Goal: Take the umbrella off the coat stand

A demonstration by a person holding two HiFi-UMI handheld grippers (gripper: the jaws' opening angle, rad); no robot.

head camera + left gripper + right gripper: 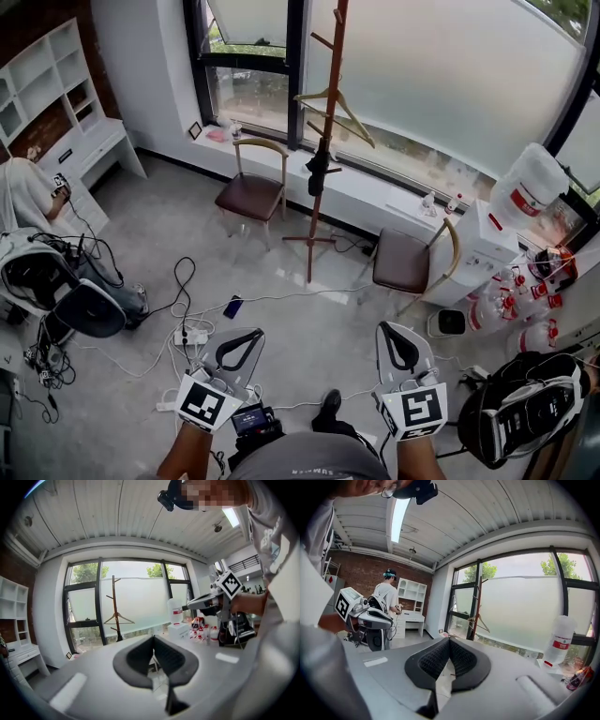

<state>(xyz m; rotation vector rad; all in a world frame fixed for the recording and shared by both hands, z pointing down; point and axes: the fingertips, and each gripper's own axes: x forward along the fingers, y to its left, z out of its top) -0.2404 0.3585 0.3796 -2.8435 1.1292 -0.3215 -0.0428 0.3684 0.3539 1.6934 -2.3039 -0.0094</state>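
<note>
Two wooden chairs with brown seats stand by the window, one (250, 195) at upper centre-left, the other (403, 261) right of centre. At the right edge a white water dispenser (483, 246) carries a big bottle (530, 187), with jugs (511, 291) clustered just below. White shelves (42, 89) fill the upper left. A power strip (190, 336) and a phone (232, 307) lie on the floor left of centre.

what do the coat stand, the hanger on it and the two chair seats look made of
Coat stand: wood by the look, reddish-brown and smooth, with angled pegs.
Hanger: probably paler, unpainted wood, going by its tan colour.
Seats of the left chair and right chair: dark brown padding with a slight sheen, leather or vinyl; cannot tell which.
</note>
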